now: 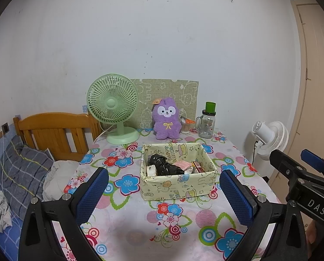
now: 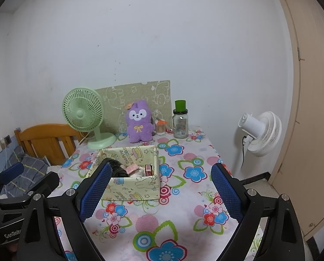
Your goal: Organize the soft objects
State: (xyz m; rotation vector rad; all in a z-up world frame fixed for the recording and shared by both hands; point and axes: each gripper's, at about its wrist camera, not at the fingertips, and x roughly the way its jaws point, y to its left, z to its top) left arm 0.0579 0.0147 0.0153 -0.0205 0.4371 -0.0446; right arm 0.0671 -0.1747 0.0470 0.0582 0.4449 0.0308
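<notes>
Hovering above a worktop (image 1: 127,228) covered in a pink cloth printed with bright flowers, two black grippers with blue textured pads wait side by side; the left gripper (image 1: 164,193) has its fingers spread wide and holds nothing; the right gripper (image 2: 160,192) is likewise spread and empty. Near the middle of the worktop sits a pale yellow cardboard box printed with cartoon animals (image 1: 177,184), open at the top; inside lie a crumpled black soft item (image 1: 164,165), a pink packet and a few small cartons. Against the wall at the far edge, well apart from both grippers, a fluffy purple plush toy with a white face and yellow bow (image 1: 166,121) stands upright; a mint green desk fan (image 1: 115,111) is just to its left, and a clear glass jar with a green lid (image 1: 206,124) and a small cup of thin sticks stand to its right.

Judging from this layout, reaching for the plush could go wrong; a wide approach might clip the glass jar or the cup and tip them, and a loose pinch on the fur could let the toy slip short of the box.
</notes>
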